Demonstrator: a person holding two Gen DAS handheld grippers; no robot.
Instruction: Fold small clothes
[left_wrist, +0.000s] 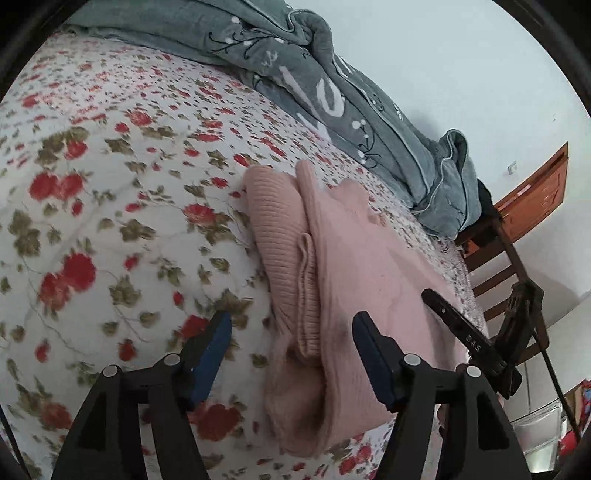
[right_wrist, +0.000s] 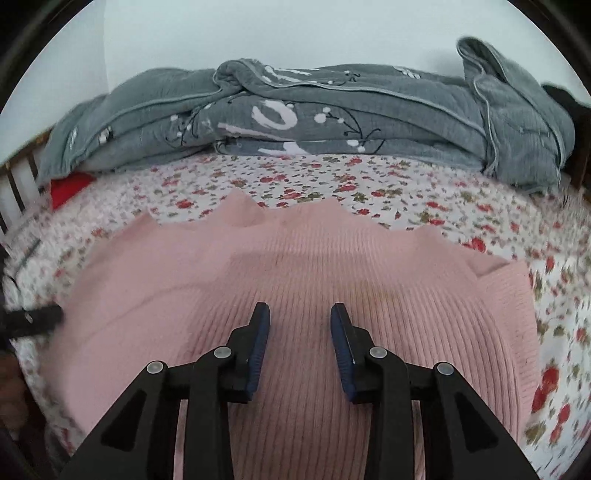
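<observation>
A pink ribbed knit garment (left_wrist: 332, 266) lies folded on the floral bed sheet (left_wrist: 110, 184), with a cuffed sleeve lying along its left fold. My left gripper (left_wrist: 291, 332) hovers open over that fold, with one finger over the sheet, the other over the knit, and nothing pinched. In the right wrist view the pink garment (right_wrist: 295, 266) spreads wide, its far edge wavy. My right gripper (right_wrist: 300, 314) stands open just above the garment's middle, with only fabric showing below the gap. One of the right gripper's fingers (left_wrist: 454, 325) shows over the garment's right edge.
A crumpled grey quilt (right_wrist: 332, 122) with white print lies along the far side of the bed. Something red (right_wrist: 70, 188) pokes out under the quilt's left end, by a wooden rail (right_wrist: 14, 177). Beyond the bed edge stands dark wooden furniture (left_wrist: 517, 236).
</observation>
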